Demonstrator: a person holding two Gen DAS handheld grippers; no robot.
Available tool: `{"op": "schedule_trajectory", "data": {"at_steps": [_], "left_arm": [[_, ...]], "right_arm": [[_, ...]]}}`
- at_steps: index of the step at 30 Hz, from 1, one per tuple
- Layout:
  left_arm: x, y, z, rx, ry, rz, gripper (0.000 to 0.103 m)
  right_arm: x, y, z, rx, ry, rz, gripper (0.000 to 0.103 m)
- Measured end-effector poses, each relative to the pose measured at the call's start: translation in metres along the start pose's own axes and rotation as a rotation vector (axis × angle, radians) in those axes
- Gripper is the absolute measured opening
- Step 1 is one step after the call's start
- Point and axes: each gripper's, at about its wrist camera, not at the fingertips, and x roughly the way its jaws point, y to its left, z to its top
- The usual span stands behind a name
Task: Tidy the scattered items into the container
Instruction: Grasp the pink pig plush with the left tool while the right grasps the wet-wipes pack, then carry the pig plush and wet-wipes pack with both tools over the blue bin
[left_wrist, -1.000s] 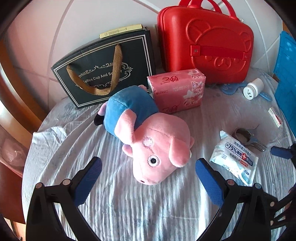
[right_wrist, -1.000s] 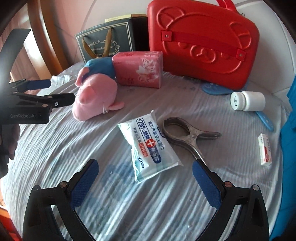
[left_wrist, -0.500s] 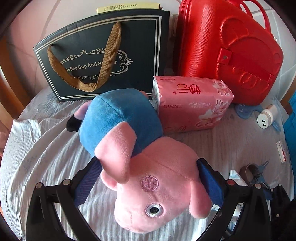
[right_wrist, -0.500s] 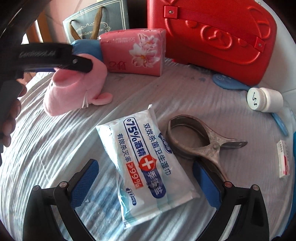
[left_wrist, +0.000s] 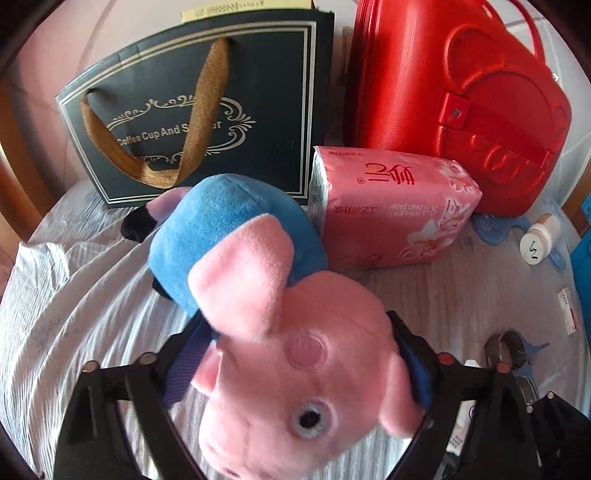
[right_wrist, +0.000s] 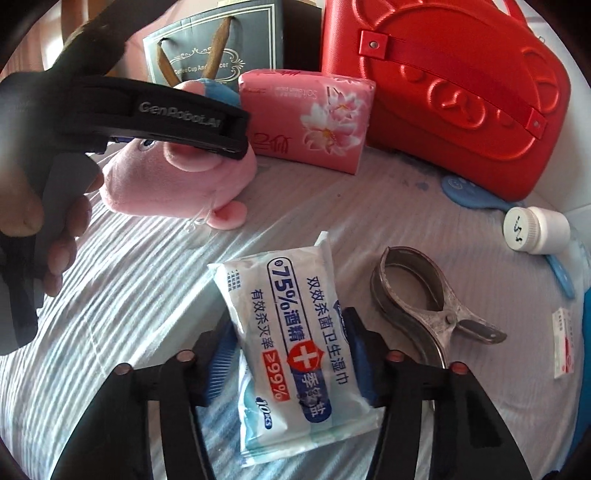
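Left wrist view
- Left hand-held gripper (left_wrist: 295, 363): pads pressed against both sides of the plush pig's head, pinching it.
- Plush pig (left_wrist: 280, 332): pink head near, blue body far; long axis ran away from the gripper, slightly leftward; it lay on the striped cloth (left_wrist: 81, 295).
- Tissue pack (left_wrist: 391, 210): pink, just right of the pig's body, touching or nearly so.
- Gift bag (left_wrist: 207, 110): dark, upright at far left, ribbon handle hanging in front.
- Red case (left_wrist: 461, 103): upright at far right, shut; judged the likely container, though the bag could serve.
- White bottle (left_wrist: 537, 240): on its side, right edge.

Right wrist view
- Right hand-held gripper (right_wrist: 291, 354): pads closed in on the near half of the wipes pack, pinching it.
- Wipes pack (right_wrist: 291, 339): flat on the cloth, long axis running straight out between the fingers, far end tilted left.
- Metal clamp (right_wrist: 424, 302): just right of the pack, apart from it.
- Small box (right_wrist: 563, 347): right edge.
- Reach: each gripper already sat on its own item; lifting looked next.
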Motion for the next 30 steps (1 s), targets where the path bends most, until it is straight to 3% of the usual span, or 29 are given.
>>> {"op": "schedule_trajectory", "data": {"at_steps": [2,16,30], "left_arm": [[-0.011,0.003,-0.008,-0.011,-0.014,-0.007,0.07],[-0.079,0.021,-0.059,-0.036,-0.025,0.022,0.066],[-0.202,-0.011,-0.093,0.057,-0.063,0.077,0.065]], "right_arm": [[-0.005,-0.001,-0.002,0.012,0.003,0.009,0.045],[-0.076,0.014,-0.018,0.042,0.008,0.066,0.04],[-0.195,0.032,-0.039,0.016,-0.008,0.097,0.04]]}}
